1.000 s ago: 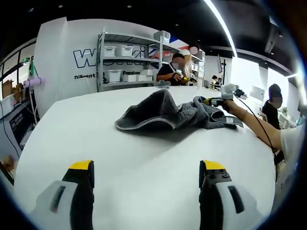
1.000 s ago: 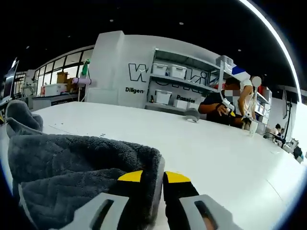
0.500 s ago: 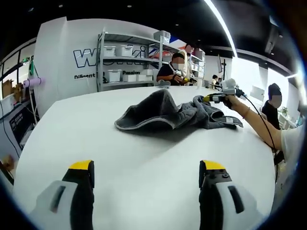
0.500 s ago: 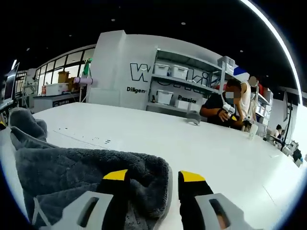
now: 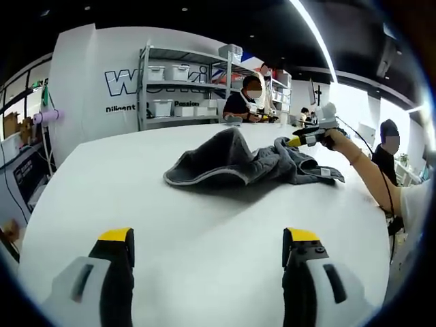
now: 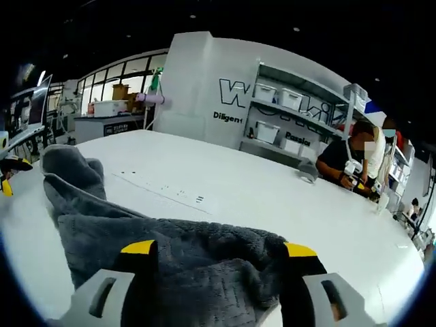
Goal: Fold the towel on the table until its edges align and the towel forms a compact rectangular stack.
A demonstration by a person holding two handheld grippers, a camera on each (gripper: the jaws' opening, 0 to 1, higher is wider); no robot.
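Observation:
A dark grey towel [image 5: 231, 162] lies crumpled in a loose heap on the white table [image 5: 204, 211], well ahead of my left gripper [image 5: 208, 238]. That gripper is open, low over bare table, nothing between its jaws. My right gripper [image 5: 308, 138], held in a hand, hovers just above the towel's right end. In the right gripper view the towel [image 6: 136, 225] spreads close under and ahead of the right gripper [image 6: 219, 248], whose yellow-tipped jaws stand wide open. Its folds run off to the left, ending in a raised hump.
The table's far edge [image 6: 272, 160] lies beyond the towel. Behind it stands a shelf with white bins [image 5: 180, 85], where a person [image 5: 246, 102] works. Another person [image 5: 390, 146] stands at the right. Bare tabletop [image 6: 225, 197] stretches right of the towel.
My right gripper, shut on the towel's edge a second ago, has opened wide and let it go, lifting slightly. The left gripper has stayed still.

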